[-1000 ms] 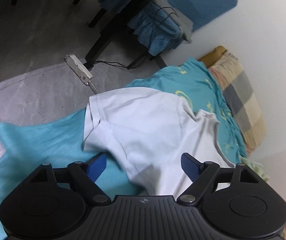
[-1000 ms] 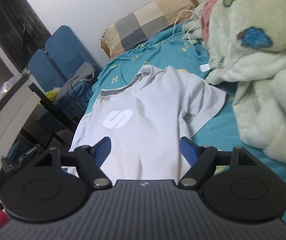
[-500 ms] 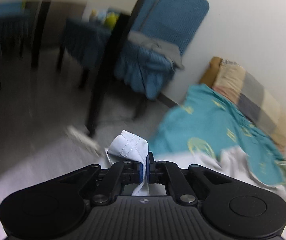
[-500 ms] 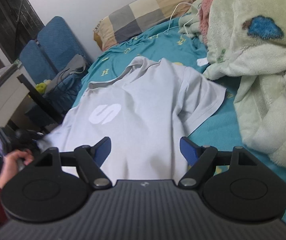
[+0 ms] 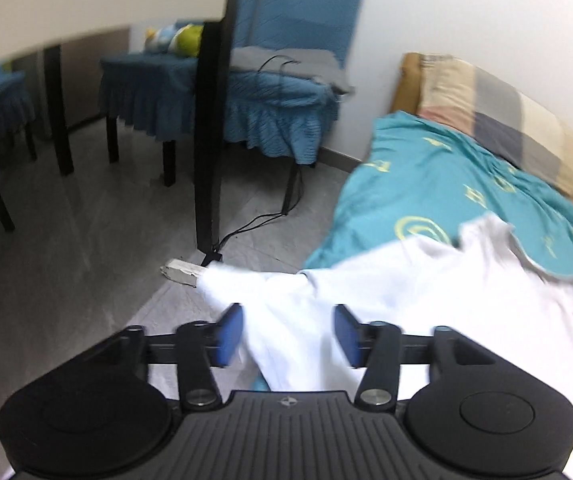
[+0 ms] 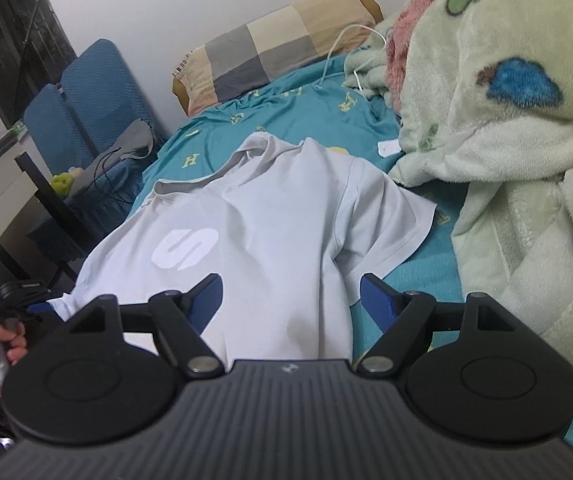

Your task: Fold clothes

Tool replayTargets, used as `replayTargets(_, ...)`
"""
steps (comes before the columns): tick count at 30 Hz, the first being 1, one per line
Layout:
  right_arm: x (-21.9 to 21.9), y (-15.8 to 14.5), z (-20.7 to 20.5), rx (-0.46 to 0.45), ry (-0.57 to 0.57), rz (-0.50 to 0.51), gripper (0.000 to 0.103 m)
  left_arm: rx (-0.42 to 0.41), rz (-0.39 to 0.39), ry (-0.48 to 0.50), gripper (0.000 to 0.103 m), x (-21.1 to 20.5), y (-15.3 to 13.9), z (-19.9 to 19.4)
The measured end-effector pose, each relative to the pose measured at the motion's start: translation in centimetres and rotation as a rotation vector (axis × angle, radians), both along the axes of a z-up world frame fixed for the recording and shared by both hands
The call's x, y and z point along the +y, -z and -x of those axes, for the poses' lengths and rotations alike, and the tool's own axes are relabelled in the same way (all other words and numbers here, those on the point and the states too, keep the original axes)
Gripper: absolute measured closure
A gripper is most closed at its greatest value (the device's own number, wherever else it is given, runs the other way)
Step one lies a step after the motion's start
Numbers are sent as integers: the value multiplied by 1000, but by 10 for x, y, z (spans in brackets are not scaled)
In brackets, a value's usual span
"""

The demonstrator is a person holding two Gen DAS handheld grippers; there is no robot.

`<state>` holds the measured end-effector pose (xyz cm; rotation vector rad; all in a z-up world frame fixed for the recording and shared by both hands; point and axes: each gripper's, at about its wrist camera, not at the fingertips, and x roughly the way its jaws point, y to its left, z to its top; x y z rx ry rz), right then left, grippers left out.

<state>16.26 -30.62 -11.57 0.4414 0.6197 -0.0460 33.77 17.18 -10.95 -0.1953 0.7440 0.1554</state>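
— Where's the shirt?

— The pale grey polo shirt [image 6: 270, 216], smooth knit with a white S-shaped logo, lies spread on the teal bedsheet [image 6: 286, 104], beside a fluffy green blanket [image 6: 506, 140].

— The left tongs [image 5: 288, 334]?

— Opening, blue pads apart; a soft fold of sleeve hangs between them, unpinched.

— And the right tongs [image 6: 290, 300]?

— Wide open over the hem, gripping nothing.

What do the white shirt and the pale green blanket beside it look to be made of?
White shirt: thin matte knit, probably cotton or polyester; soft creases, stitched hems, smooth printed logo. Green blanket: thick plush fleece, judging by its fuzzy pile and bulky folds.
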Motion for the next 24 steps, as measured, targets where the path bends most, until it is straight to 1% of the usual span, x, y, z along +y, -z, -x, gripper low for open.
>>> replayTargets(1, 0, -2, 2, -7, -3, 4, 26, -10, -10, 15, 38, -5, -6, 12)
replayTargets(3, 0, -6, 8, -19, -3, 13, 26, -36, -12, 50, 24, -22, -21, 41)
replayTargets(4, -1, -8, 11, -25, -1, 14, 26, -49, -13, 67, 20, -31, -28, 55)
replayTargets(6, -4, -12, 18, -33, 4, 10, 26, -72, -18, 111, 19, -49, -41, 83)
replayTargets(8, -7, -15, 25, -39, 11, 4, 26, -83, -26, 161, 16, -75, -50, 108)
replayTargets(10, -11, -18, 31, -47, 15, 1, 26, -90, -25, 204, 8, -103, -56, 131)
replayTargets(12, -14, -22, 38, -54, 15, -3, 26, -75, -20, 228, 5, -129, -59, 149)
replayTargets(16, -20, -23, 46, -60, 24, -22, 26, -59, -17, 265, 5, -175, -57, 177)
replayTargets(18, -27, -21, 46, -59, 36, -58, 26, -80, -51, 284, 5, -190, -55, 193)
replayTargets(19, -31, -19, 46, -53, 44, -84, 30, -84, -57, 289, 5, -196, -54, 198)
replayTargets(21, -39, -14, 43, -39, 62, -139, 32, -90, -71, 298, 4, -206, -52, 209)
replayTargets(23, -47, -7, 39, -23, 81, -190, 35, -93, -68, 305, 4, -206, -48, 215)
replayTargets(24, -50, -3, 36, -13, 93, -211, 40, -95, -71, 308, 4, -205, -46, 217)
